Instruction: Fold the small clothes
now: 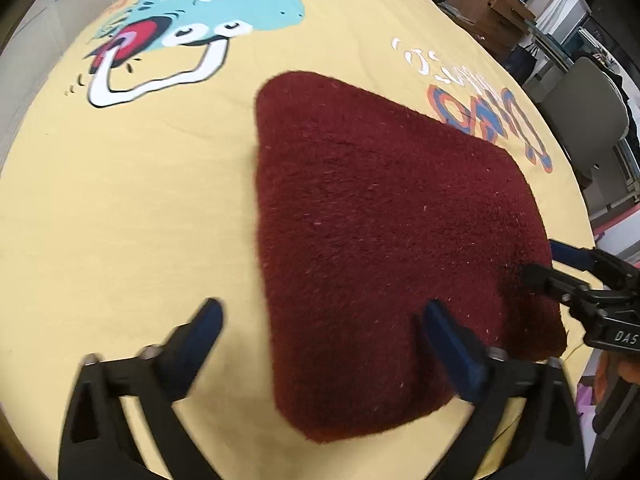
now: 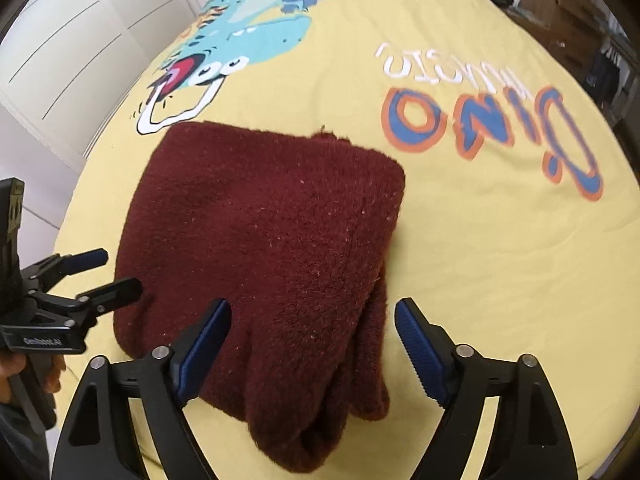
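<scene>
A dark red fleece garment [image 1: 384,248] lies folded into a thick pad on the yellow dinosaur-print sheet [image 1: 132,208]. It also shows in the right wrist view [image 2: 272,240], with bunched layers at its near edge. My left gripper [image 1: 320,328] is open above the garment's near left edge, empty. My right gripper [image 2: 312,324] is open over the garment's near edge, empty. The right gripper [image 1: 548,264] shows open at the garment's right side in the left wrist view. The left gripper [image 2: 108,272] shows open at the garment's left side in the right wrist view.
The sheet [image 2: 500,264] carries a blue dinosaur print [image 2: 248,28] and "Dino" lettering [image 2: 492,128]. White cabinet doors [image 2: 80,40] stand to the left. Cardboard boxes [image 1: 492,4] and a grey chair [image 1: 588,104] stand beyond the right edge.
</scene>
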Motion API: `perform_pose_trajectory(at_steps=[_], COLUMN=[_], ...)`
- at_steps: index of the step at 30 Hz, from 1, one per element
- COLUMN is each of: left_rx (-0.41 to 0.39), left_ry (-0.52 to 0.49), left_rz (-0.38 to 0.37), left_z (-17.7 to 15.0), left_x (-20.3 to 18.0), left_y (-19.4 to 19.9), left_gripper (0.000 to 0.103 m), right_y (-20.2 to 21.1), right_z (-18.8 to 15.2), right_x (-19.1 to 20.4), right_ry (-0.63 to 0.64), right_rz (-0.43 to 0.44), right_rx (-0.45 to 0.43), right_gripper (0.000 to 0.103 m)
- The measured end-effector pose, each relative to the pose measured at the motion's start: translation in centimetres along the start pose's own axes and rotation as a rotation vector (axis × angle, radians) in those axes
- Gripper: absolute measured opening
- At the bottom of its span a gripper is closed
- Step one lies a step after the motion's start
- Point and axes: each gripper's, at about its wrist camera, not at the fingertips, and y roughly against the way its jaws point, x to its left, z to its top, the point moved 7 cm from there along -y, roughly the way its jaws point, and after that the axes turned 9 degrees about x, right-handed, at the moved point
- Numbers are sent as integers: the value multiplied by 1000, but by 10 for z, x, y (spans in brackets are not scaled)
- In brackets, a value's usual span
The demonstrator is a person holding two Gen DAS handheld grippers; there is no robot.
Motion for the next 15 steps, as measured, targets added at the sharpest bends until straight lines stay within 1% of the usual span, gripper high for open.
perform_pose_trajectory(at_steps=[2, 4, 7, 11, 13, 15], left_rx=[-11, -22, -47, -32, -20, -25], left_ry=[-3, -5, -7, -5, -2, -4], left_rz=[3, 18, 37, 68, 71, 76], left_z=[0, -1, -2, -5, -8, -9], left_x=[-4, -4, -4, -2, 2, 8], left_y=[3, 5, 2, -15, -22, -27], left_gripper=[102, 102, 102, 102, 102, 102], right_y=[-2, -5, -10, -19, -29, -37], right_z=[-1, -5, -9, -15, -19, -23], right_x=[0, -5, -17, -41, -54, -61], right_ry=[1, -3, -35, -62, -86, -102], right_rz=[-14, -25, -34, -73, -64, -33], right_rx=[-8, -9, -14, -8, 10, 18], right_gripper=[91, 102, 102, 102, 102, 102])
